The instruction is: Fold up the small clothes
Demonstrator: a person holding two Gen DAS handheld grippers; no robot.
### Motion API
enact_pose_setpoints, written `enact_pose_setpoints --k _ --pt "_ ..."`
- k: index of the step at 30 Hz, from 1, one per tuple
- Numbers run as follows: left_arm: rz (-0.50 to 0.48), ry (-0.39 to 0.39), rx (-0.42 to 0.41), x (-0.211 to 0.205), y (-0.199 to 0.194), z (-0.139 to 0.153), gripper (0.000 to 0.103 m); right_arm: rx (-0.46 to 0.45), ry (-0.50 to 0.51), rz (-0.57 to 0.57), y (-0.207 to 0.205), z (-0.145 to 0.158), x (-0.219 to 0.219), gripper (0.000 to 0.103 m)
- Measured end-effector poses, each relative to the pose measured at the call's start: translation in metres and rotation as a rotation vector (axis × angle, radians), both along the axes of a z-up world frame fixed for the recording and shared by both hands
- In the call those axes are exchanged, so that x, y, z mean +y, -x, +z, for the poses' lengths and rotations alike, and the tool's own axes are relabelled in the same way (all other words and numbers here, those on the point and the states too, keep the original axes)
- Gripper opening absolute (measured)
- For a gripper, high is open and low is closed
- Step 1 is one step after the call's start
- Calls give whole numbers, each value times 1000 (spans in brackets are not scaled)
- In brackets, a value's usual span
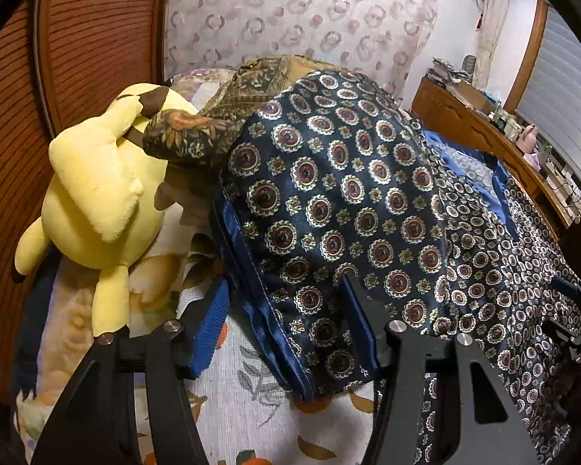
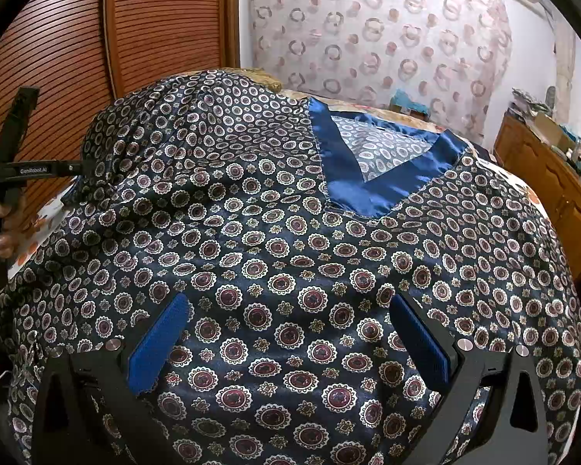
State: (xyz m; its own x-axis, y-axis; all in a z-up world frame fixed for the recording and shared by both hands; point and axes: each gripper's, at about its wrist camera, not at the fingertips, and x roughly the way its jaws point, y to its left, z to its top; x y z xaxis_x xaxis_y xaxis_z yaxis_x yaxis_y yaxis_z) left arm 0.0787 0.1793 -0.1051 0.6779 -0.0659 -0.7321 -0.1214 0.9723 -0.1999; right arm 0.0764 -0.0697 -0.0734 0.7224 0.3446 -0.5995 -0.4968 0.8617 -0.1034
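A navy satin top (image 2: 290, 232) printed with round medallions lies spread on the bed; its blue V-neck trim (image 2: 364, 186) points toward me. In the left wrist view the same top (image 1: 329, 193) shows its sleeve with a blue hem (image 1: 267, 321). My left gripper (image 1: 286, 321) is open, its jaws standing on either side of that sleeve hem; it also shows in the right wrist view (image 2: 77, 166) at the garment's left sleeve. My right gripper (image 2: 290, 333) is open over the lower front of the top, nothing between the pads.
A yellow plush toy (image 1: 97, 190) lies on the floral bedsheet (image 1: 251, 395) left of the sleeve, beside a dark patterned pillow (image 1: 189, 135). Wooden slatted doors (image 2: 135, 27) stand behind. A wooden dresser (image 1: 484, 128) with clutter runs along the right.
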Motion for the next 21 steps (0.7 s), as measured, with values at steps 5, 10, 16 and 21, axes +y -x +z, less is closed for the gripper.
enact_pose_setpoints --k 5,10,16,21 --pt "-19 11 -25 5 1 6 11 28 3 4 -4 -2 1 103" --pt "-42 -6 -108 -1 10 33 4 31 -5 0 -5 -1 0 103" --pt "-136 -35 -207 -34 8 82 4 37 -17 -3 -6 -1 -2 103" --pt "-255 -72 -253 -81 -9 118 4 42 -17 -4 -6 -2 -2 103"
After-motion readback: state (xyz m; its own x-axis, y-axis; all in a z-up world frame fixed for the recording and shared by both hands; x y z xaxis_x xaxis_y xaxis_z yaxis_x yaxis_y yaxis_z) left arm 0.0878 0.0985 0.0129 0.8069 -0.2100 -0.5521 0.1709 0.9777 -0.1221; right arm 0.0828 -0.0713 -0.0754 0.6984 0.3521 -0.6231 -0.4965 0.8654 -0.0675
